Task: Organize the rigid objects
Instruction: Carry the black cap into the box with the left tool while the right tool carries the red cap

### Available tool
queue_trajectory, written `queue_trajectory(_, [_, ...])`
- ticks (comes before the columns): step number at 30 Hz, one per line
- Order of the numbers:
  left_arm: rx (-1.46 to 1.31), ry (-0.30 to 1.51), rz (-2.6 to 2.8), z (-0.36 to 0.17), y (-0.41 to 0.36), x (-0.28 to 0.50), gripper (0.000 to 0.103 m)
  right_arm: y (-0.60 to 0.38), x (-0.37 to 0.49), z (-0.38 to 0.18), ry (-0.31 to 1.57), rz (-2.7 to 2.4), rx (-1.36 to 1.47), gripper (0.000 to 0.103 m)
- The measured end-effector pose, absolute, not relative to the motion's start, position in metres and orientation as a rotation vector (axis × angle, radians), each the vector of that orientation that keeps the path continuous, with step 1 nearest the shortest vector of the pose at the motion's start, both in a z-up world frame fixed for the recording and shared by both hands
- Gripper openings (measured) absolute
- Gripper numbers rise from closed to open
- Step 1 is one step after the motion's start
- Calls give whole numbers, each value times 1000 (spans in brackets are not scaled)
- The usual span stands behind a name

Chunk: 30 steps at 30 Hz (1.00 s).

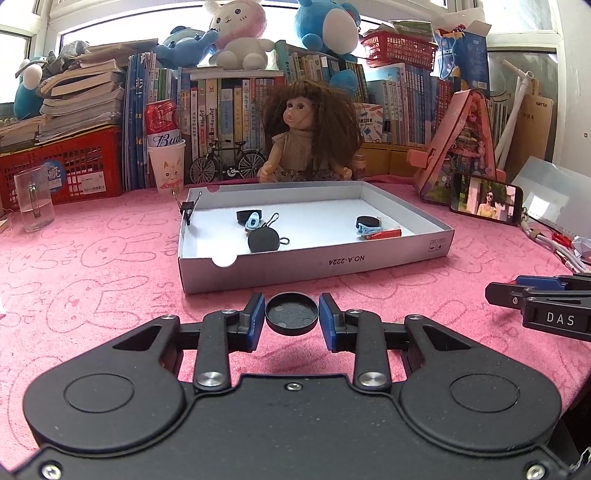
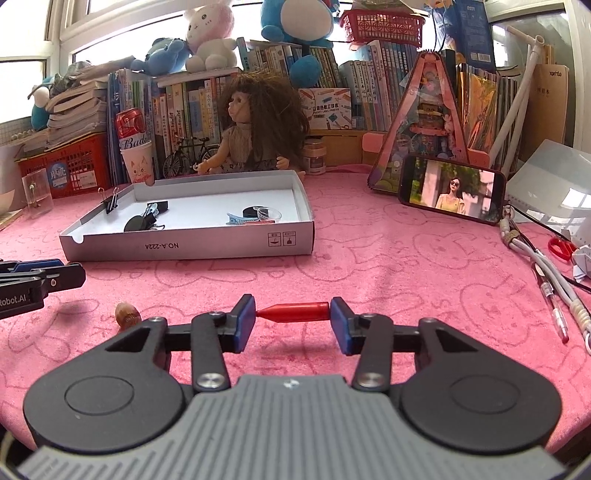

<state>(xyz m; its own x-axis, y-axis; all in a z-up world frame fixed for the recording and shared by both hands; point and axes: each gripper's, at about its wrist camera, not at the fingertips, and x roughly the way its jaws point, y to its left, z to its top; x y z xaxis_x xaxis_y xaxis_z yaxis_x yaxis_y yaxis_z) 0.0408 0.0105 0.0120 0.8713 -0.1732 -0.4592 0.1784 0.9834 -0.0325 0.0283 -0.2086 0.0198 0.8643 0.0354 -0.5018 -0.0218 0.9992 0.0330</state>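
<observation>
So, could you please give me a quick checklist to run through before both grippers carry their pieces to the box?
1. Left gripper pads closed on the black round cap: ok.
2. Right gripper pads touching both ends of the red pen cap: ok; firmness cannot tell.
3. White box open, free floor space inside: ok.
4. Path over the pink cloth to the box unobstructed: ok.
5. Small brown shell-like item still outside the box: not ok.

Setting: home study corner. Table (image 1: 92, 258) under pink bunny-print cloth; behind the doll (image 1: 306, 136) rows of children's books (image 1: 229, 107), plush toys (image 1: 236, 33) above them, window behind.
</observation>
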Motion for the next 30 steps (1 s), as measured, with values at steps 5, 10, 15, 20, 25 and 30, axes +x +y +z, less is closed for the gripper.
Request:
queue_trajectory(5, [8, 458, -173, 20, 12, 50, 30, -210, 38, 26, 511, 43, 57, 50])
queue_trajectory(10, [-3, 448, -160, 27, 13, 64, 30, -208, 50, 31, 496, 58, 87, 49])
queue_trajectory(15, [-8, 443, -149, 32, 14, 79, 30, -206, 64, 35, 485, 65, 106, 49])
queue_trajectory(20, [-23, 440, -139, 36, 12, 96, 30, -202, 80, 38, 479, 67, 121, 49])
queue_trajectory(25, [-43, 460, -140, 36, 10, 112, 30, -198, 96, 41, 481, 69, 127, 49])
queue_trajectory(30, [-87, 516, -167, 33, 12, 132, 30, -195, 119, 43, 501, 66, 130, 49])
